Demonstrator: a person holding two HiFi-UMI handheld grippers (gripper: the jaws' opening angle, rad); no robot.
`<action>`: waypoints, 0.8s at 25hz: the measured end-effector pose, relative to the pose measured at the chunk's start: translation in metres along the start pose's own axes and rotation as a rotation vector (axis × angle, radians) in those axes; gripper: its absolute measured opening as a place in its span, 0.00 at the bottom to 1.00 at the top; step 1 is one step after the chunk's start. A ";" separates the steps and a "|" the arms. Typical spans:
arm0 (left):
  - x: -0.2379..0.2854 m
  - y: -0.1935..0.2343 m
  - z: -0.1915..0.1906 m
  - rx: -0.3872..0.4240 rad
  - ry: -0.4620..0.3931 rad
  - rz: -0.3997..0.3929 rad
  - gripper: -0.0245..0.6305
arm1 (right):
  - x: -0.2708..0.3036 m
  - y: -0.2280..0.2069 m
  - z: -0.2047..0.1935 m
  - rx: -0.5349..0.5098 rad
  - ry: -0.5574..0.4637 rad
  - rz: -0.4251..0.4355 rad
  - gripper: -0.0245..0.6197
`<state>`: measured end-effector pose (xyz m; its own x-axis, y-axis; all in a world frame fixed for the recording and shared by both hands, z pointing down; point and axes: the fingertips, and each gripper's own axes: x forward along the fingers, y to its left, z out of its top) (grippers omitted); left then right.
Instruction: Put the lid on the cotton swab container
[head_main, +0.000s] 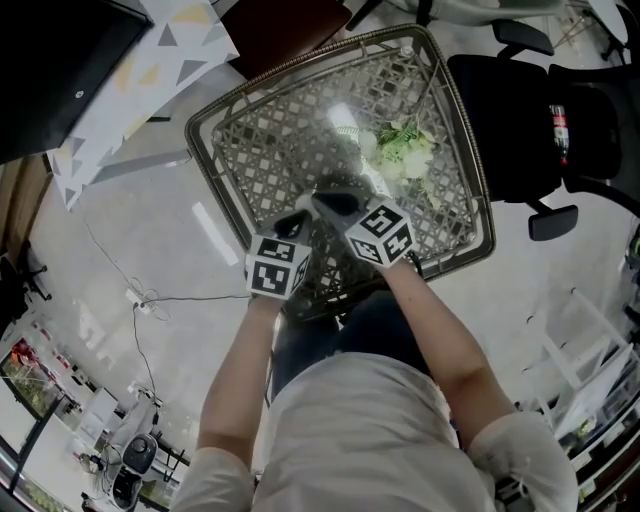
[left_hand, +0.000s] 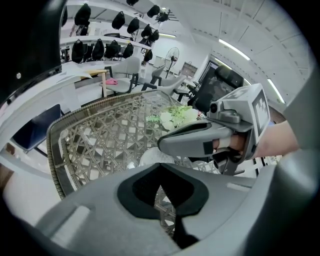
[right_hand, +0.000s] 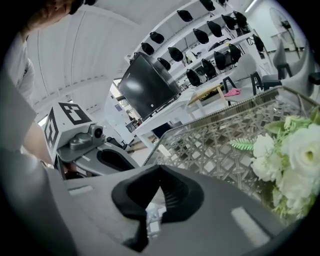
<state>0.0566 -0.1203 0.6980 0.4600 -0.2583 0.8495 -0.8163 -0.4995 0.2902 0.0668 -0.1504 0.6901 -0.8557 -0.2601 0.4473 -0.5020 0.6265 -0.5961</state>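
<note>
Closed, empty left tongs (left_hand: 162, 186) and right tongs (right_hand: 154, 201) over wicker table (head_main: 455, 262)'s near rim

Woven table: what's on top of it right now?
On the woven table lie white artificial flowers. A white round item sits under the right hand-held gripper, mostly covered, so unidentifiable.

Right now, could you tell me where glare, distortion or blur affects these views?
Head view: a bright glare patch sits on the table top, and straight edges bow. Left gripper view: dark vignetted corners, near jaws soft. Right gripper view: same vignette, flowers slightly washed out.
</note>
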 end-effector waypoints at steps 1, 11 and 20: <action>0.000 0.000 0.000 -0.001 -0.007 -0.001 0.05 | 0.000 0.000 0.000 -0.001 -0.002 -0.006 0.04; -0.023 0.003 -0.002 -0.032 -0.093 -0.014 0.05 | -0.015 0.011 0.010 -0.032 -0.030 -0.079 0.04; -0.084 0.008 0.003 -0.036 -0.201 -0.005 0.05 | -0.029 0.063 0.034 -0.094 -0.056 -0.099 0.04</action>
<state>0.0120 -0.1049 0.6275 0.5218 -0.4177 0.7438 -0.8240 -0.4725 0.3127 0.0562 -0.1285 0.6171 -0.8093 -0.3630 0.4619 -0.5731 0.6608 -0.4848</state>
